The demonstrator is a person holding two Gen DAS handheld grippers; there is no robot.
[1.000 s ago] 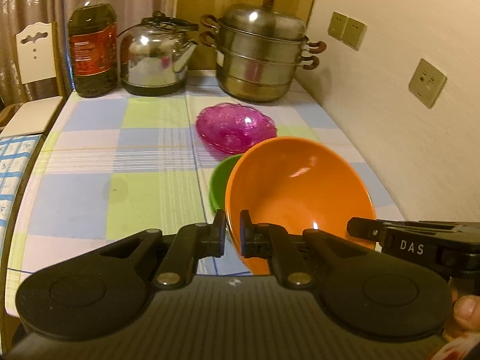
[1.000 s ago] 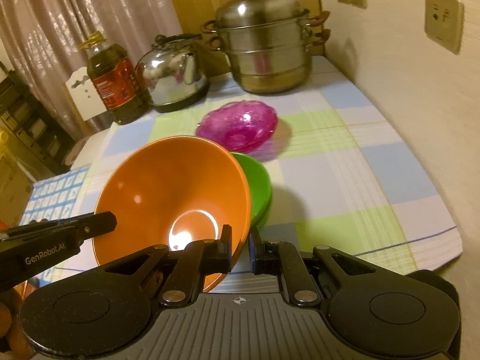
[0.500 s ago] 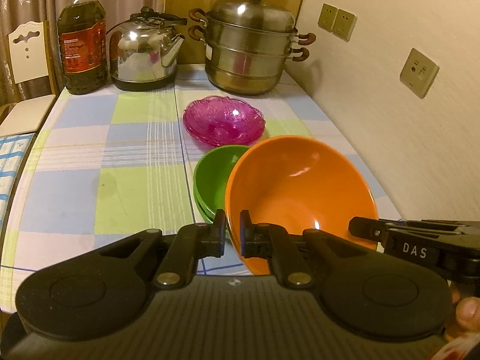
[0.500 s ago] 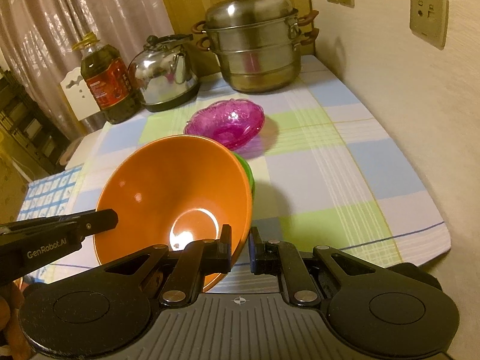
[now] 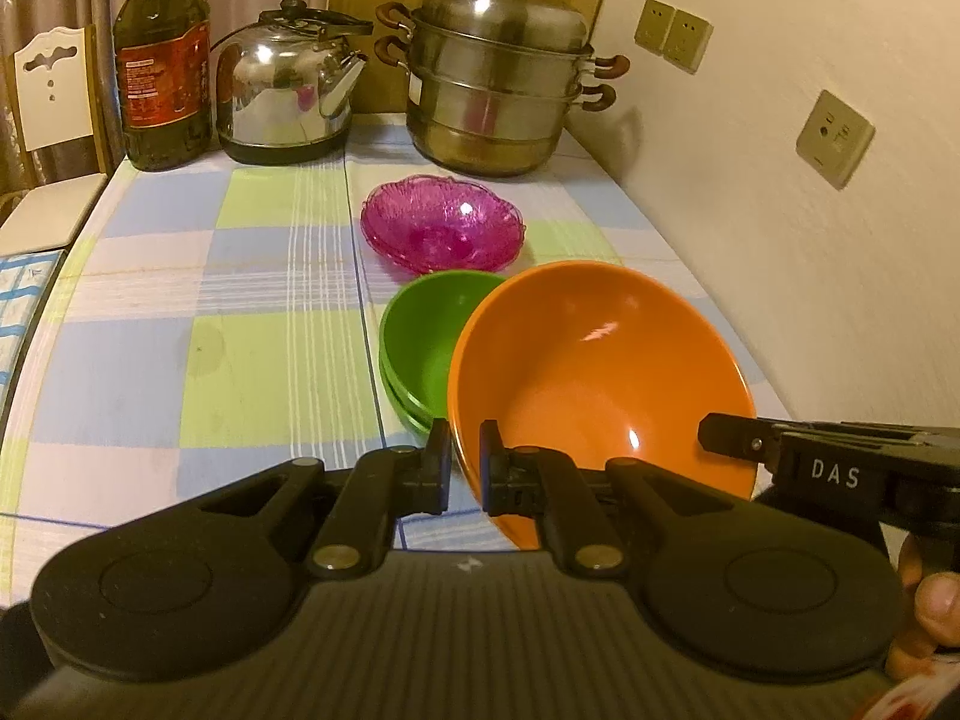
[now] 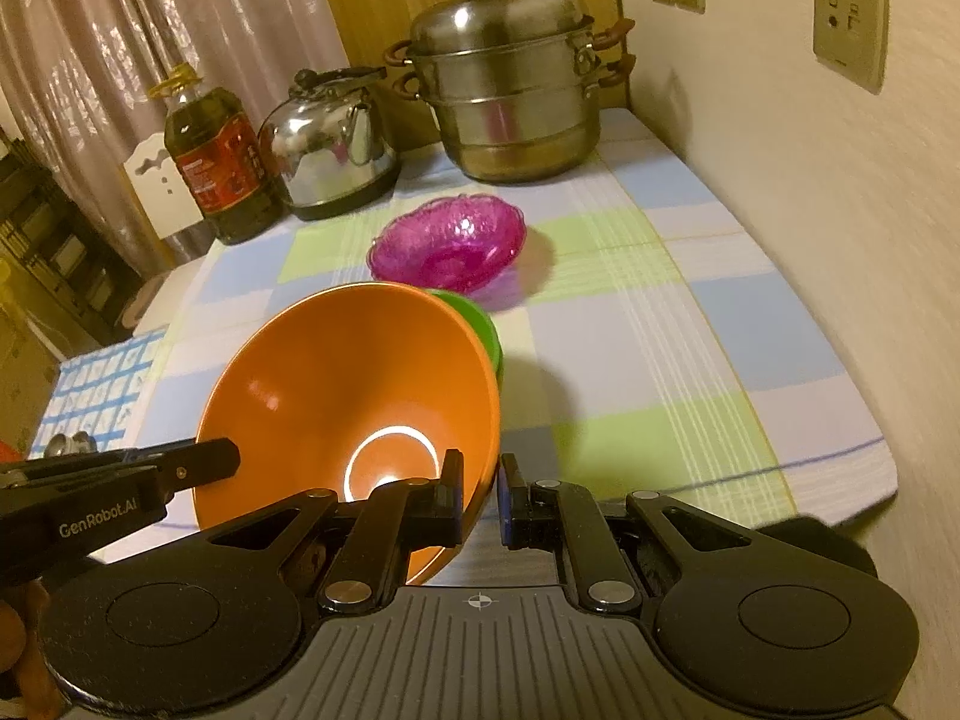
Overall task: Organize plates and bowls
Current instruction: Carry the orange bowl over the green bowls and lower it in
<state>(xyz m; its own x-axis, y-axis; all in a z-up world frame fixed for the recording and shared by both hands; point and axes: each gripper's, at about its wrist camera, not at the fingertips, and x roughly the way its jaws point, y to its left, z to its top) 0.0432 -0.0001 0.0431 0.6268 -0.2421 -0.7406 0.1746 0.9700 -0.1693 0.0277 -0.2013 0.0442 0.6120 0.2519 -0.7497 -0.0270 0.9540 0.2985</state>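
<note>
An orange bowl (image 5: 600,372) is held off the table by both grippers. My left gripper (image 5: 465,474) is shut on its left rim. My right gripper (image 6: 482,495) is shut on its right rim; the bowl also shows in the right wrist view (image 6: 354,396). Stacked green bowls (image 5: 426,348) sit on the table just beyond and left of it, partly hidden behind it in the right wrist view (image 6: 477,324). A pink glass bowl (image 5: 444,228) sits farther back, also in the right wrist view (image 6: 450,240).
A steel steamer pot (image 5: 498,72), a kettle (image 5: 288,96) and an oil bottle (image 5: 162,60) stand along the back of the checked tablecloth (image 5: 210,330). A wall with sockets (image 5: 834,138) runs along the right. A white chair (image 5: 54,96) is at the left.
Both grippers have drawn back and up with the orange bowl. More of the green bowls and the table now shows beyond it.
</note>
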